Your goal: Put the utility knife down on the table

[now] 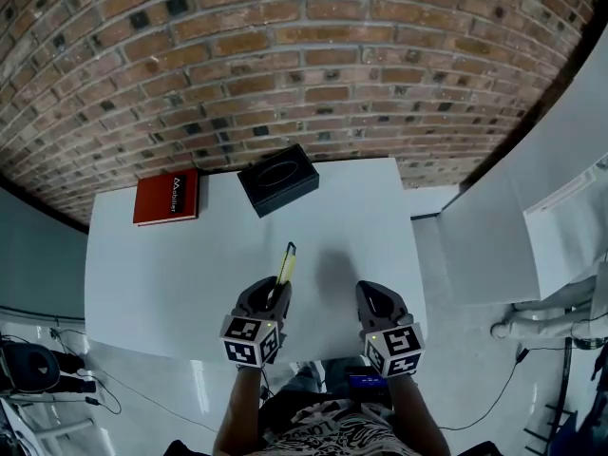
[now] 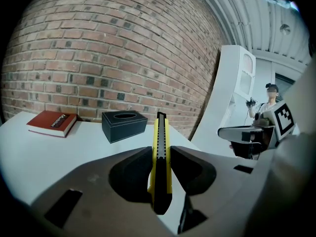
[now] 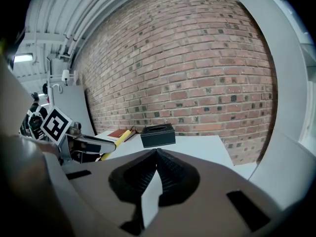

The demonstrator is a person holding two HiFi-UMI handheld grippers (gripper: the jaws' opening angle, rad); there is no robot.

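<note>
Now the left gripper (image 1: 274, 291) clamps the yellow utility knife (image 1: 287, 261) over the white table (image 1: 171, 274); the right gripper (image 1: 376, 298) has its jaws pressed together, empty.

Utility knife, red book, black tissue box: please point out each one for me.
utility knife (image 2: 161, 142), left gripper view, on its body just ahead of the jaws.
red book (image 1: 168, 198), head view, middle of its cover.
black tissue box (image 1: 277, 180), head view, on its top face.
</note>
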